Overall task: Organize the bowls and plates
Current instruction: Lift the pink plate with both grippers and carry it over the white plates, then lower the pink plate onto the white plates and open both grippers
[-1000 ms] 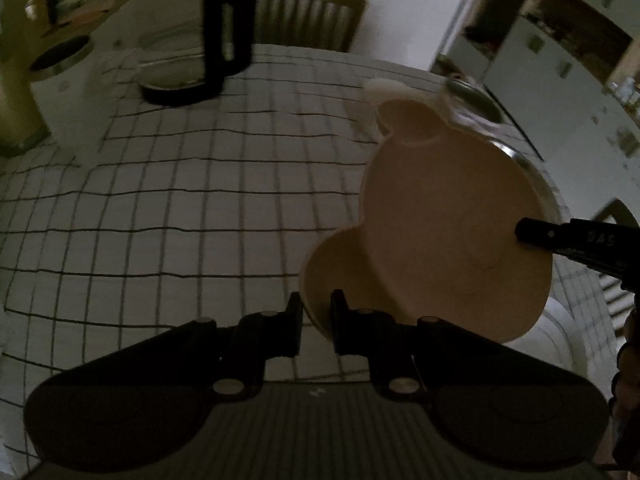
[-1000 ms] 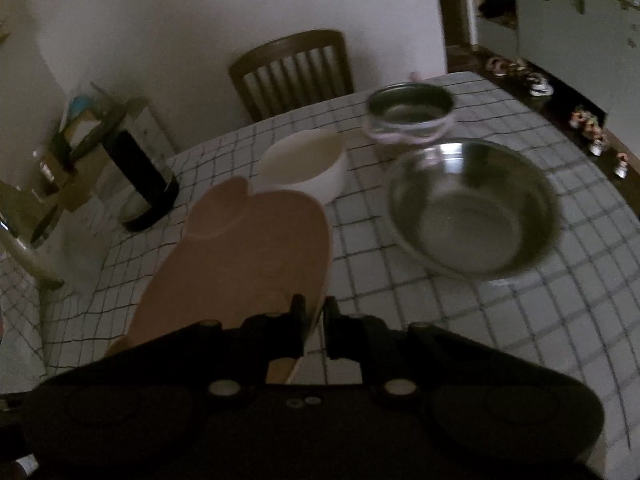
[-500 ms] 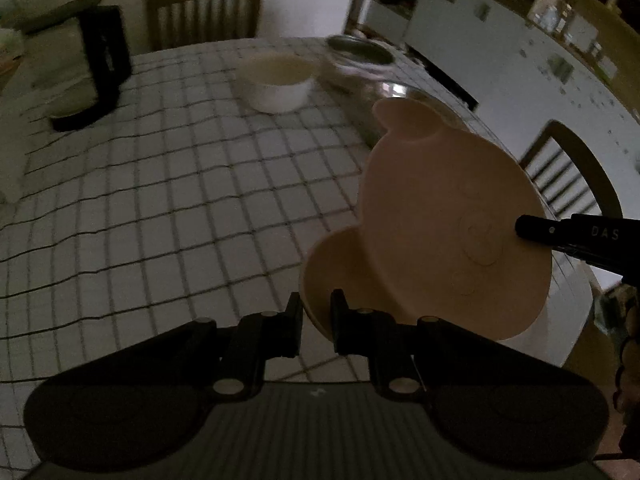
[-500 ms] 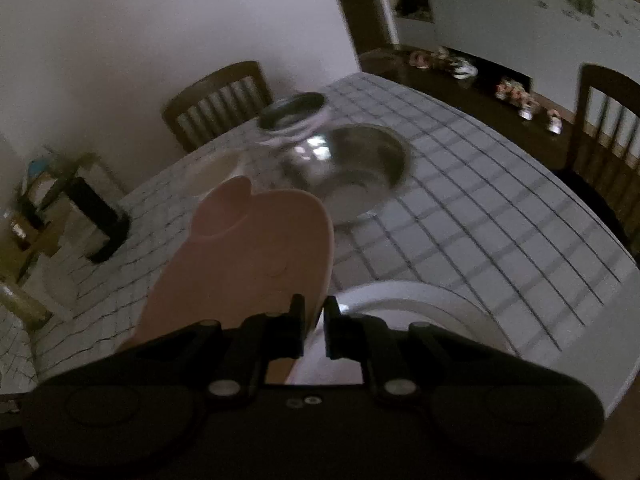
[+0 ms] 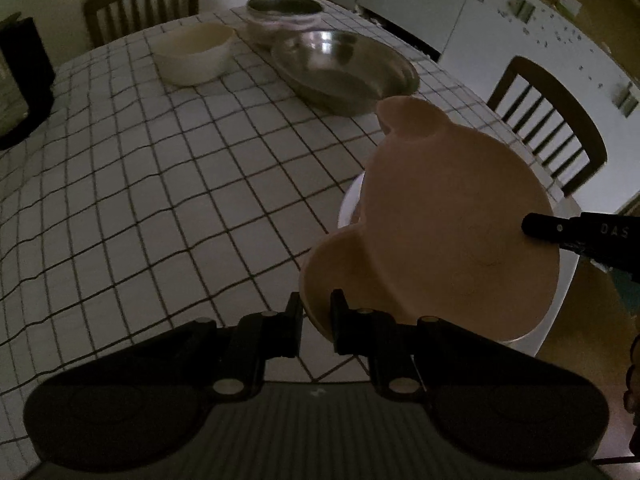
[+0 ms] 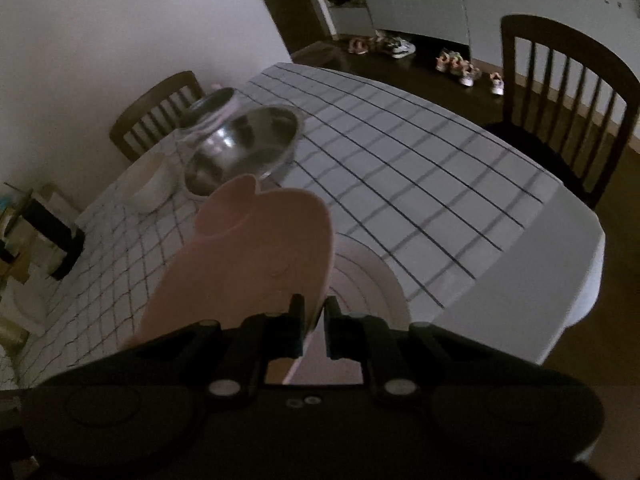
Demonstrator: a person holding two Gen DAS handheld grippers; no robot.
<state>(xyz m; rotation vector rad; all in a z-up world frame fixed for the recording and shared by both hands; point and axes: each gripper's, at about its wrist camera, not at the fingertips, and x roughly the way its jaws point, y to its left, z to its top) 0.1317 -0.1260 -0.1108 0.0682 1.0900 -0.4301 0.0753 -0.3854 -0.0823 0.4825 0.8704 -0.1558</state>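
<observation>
A pink bear-shaped plate [image 5: 452,232] is held in the air by both grippers. My left gripper [image 5: 316,320] is shut on one of its ears. My right gripper [image 6: 314,320] is shut on its rim, and its finger [image 5: 560,230] shows at the plate's right edge. The plate [image 6: 248,264] hangs just above a white round plate [image 5: 348,204] near the table's front right corner, also in the right wrist view [image 6: 368,284]. A cream bowl [image 5: 194,54], a wide steel bowl [image 5: 344,68] and a smaller steel bowl [image 5: 284,14] stand at the far side.
The table has a checked cloth [image 5: 160,184]. A black kettle [image 5: 20,80] stands at the far left. Wooden chairs stand behind the table [image 5: 140,4] and to its right [image 5: 552,124]. Shoes lie on the floor [image 6: 460,66] past the table.
Both grippers have carried the pink plate rightwards across the table, from over the middle to just above the white plate at the front right corner. Their grip has not changed.
</observation>
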